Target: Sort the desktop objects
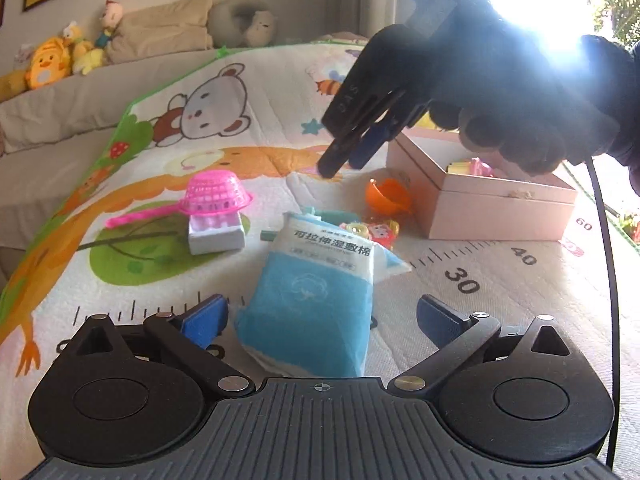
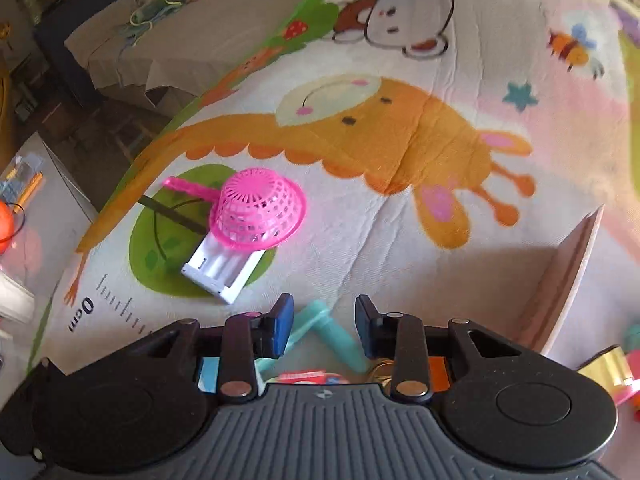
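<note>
Several loose items await sorting on a cartoon-printed play mat [image 1: 240, 128]. Item one: soft blue-and-white plastic pack of cotton pads [image 1: 316, 292], lying flat, its near end between the spread jaws of the left gripper [image 1: 320, 318]; no pad is seen touching it, so it is judged approached, not yet gripped. Item two: pink plastic mesh strainer with a handle [image 1: 214, 200], upturned and resting on a white ribbed plastic tray [image 1: 216, 234], well to the left of the pack. Item three: orange plastic cup-shaped toy [image 1: 388, 196], lying beside small red-and-yellow trinkets [image 1: 374, 232], between the pack and the box. Item four: teal plastic jointed piece [image 2: 320, 330], directly under the right gripper [image 2: 323, 326], whose jaws are parted and hold nothing. Receptacle: pale pink open cardboard box [image 1: 500, 208], already containing a few small toys, evidently the collection point. The right gripper hovers just left of the box, likely lining up over the teal piece.
</note>
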A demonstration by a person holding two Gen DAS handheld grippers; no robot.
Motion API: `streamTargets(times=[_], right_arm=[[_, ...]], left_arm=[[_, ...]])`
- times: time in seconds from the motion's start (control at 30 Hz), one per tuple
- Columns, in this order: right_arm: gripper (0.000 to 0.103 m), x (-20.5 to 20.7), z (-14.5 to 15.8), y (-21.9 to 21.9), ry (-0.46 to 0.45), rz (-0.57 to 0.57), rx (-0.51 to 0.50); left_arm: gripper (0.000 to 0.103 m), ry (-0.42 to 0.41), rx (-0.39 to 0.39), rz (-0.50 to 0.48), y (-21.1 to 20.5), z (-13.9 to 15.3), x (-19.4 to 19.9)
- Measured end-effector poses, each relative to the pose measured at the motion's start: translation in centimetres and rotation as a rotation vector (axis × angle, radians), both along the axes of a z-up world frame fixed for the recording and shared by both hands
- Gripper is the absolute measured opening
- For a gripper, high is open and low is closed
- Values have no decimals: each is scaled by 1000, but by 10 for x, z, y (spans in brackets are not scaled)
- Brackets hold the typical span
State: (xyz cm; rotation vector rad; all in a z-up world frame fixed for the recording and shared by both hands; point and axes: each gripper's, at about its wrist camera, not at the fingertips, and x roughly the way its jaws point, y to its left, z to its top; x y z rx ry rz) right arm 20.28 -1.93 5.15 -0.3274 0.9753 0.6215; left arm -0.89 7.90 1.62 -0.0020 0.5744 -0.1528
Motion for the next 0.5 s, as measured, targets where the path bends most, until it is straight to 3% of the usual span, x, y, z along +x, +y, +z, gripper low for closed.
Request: streamTargets(times=[0.07,0.17,0.33,0.4,0.47,0.5], right_arm=[[32,0,2,-7,-75,-32,-75],[32,4,-12,-13,-90,-49,-140],[32,-5,-25,-17,-52,-42,-48],[31,-12,-33,-11,-71,-39,-83],[8,-22,-39,-6,-126,-35,-134],[7,-27,-39,-7,-132,-45,-137]], left_arm=[[103,-1,0,5,-1,1,0],[103,-7,0,11,-2,5,-4],[103,15,16,14,-2,6,-11],[103,31,30,24,-2,5,-14],[103,40,37,35,-2,5,-16],[103,42,39,38,-2,6,-17]])
